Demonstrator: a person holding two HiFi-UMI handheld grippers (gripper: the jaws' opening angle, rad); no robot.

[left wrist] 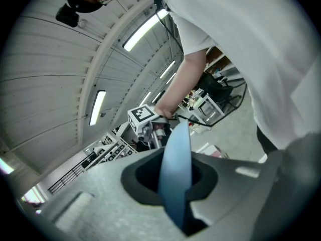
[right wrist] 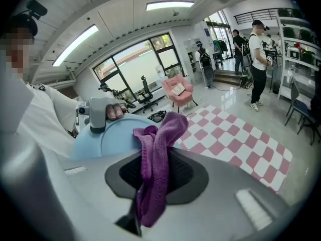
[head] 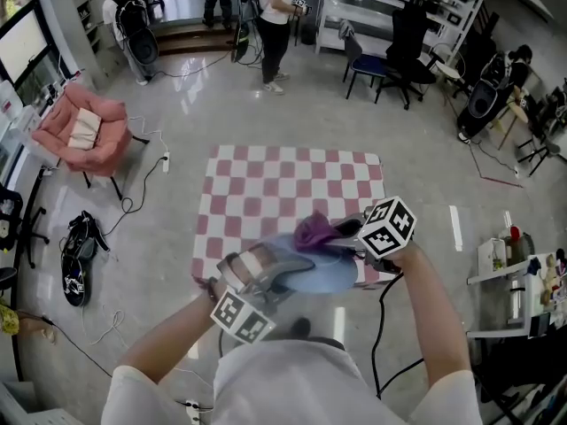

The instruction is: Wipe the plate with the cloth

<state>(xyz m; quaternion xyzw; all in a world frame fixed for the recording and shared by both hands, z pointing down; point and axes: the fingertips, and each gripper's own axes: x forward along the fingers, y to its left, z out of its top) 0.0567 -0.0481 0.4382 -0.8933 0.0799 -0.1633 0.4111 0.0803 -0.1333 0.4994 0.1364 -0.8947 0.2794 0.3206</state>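
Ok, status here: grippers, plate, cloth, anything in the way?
Left gripper shut on blue plate, held above checkered mat. Right gripper shut on purple cloth, cloth at plate's far edge. Nothing in the way.

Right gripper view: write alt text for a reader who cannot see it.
The right gripper is shut on a purple cloth, in front of a light blue plate that the left gripper grips by its rim. A pink checkered mat lies beyond.
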